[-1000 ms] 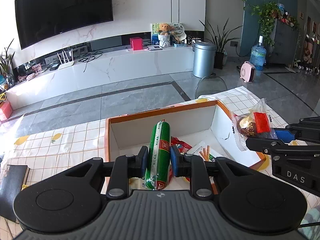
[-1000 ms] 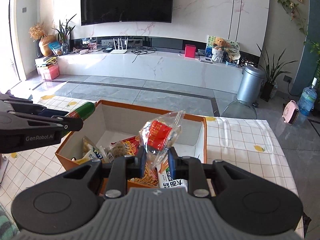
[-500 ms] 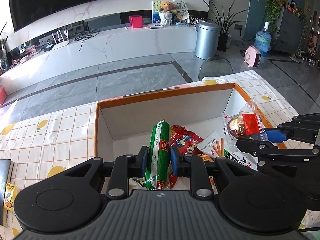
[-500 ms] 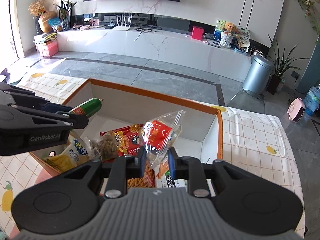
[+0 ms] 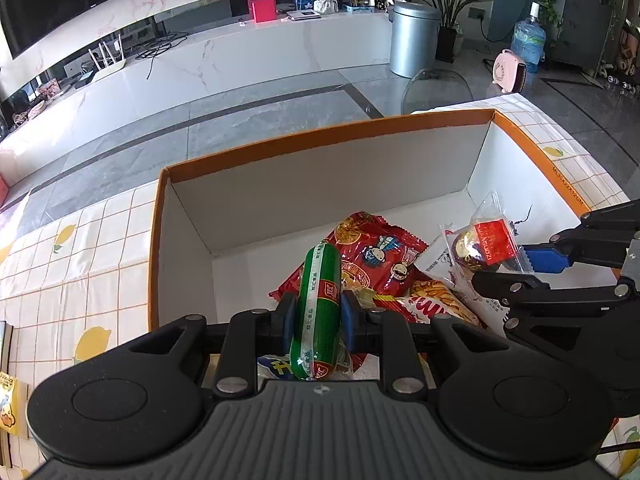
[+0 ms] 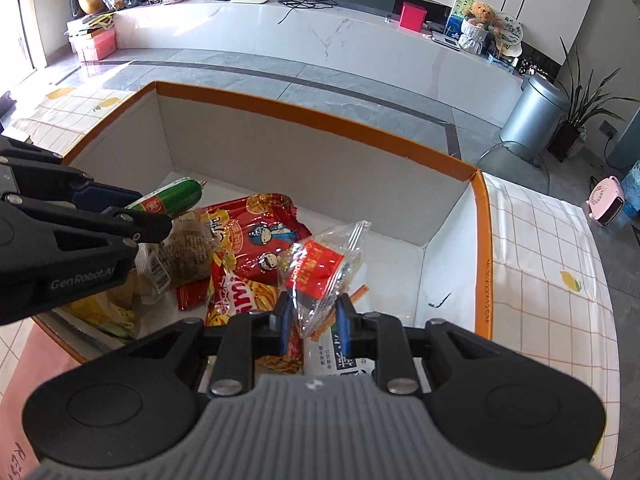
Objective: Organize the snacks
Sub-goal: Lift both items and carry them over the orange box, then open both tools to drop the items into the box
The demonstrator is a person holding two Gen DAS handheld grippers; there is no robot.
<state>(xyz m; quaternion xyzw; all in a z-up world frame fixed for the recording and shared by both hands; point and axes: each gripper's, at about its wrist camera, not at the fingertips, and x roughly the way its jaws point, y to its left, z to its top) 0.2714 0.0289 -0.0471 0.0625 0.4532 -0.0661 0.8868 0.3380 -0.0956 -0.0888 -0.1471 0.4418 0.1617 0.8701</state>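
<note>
Both grippers loaded over box (image 5: 328, 142).
Left gripper (image 5: 316, 316) clamps green sausage (image 5: 318, 304); right gripper (image 6: 314, 318) pinches clear bag (image 6: 324, 268) above snacks (image 6: 256, 236).

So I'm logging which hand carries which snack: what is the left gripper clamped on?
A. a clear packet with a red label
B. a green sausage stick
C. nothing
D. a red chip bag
B: the left gripper has its blue pads pressed against the green sausage stick, held above the orange-rimmed box.

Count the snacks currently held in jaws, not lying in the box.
2. A green sausage is clamped in the left gripper; a clear packet with a red label is in the right gripper. Both hang over the box.
</note>
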